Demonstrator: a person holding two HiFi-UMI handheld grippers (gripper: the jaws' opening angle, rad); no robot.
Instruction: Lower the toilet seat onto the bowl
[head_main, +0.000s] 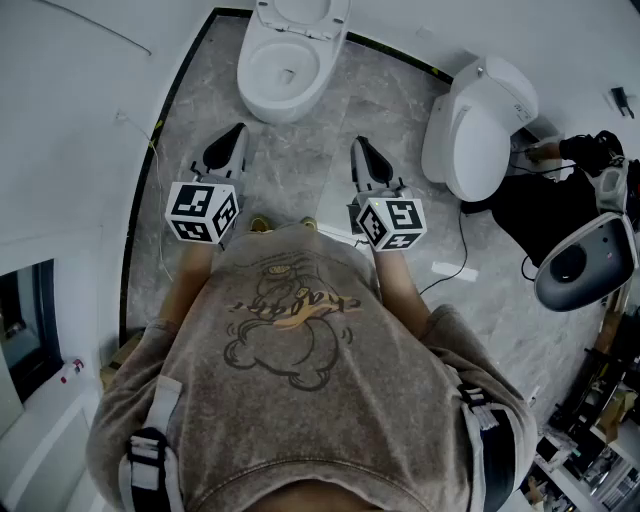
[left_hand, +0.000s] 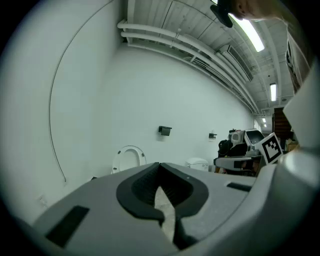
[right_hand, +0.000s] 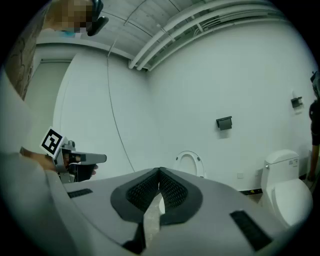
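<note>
The white toilet bowl (head_main: 283, 70) stands at the far wall, ahead of me. Its seat (head_main: 300, 12) is raised and leans back upright; it shows as a white ring in the left gripper view (left_hand: 127, 159) and in the right gripper view (right_hand: 189, 164). My left gripper (head_main: 237, 130) and right gripper (head_main: 358, 145) are held side by side, well short of the bowl, pointing toward it. Both are shut with nothing between the jaws, as the left gripper view (left_hand: 159, 166) and the right gripper view (right_hand: 160, 172) show.
A second toilet (head_main: 480, 125) with its lid down stands to the right. Beyond it a person in dark clothes (head_main: 560, 190) crouches by a grey-white device (head_main: 585, 262). A white wall (head_main: 70, 150) runs along the left. A cable (head_main: 450, 270) lies on the grey floor.
</note>
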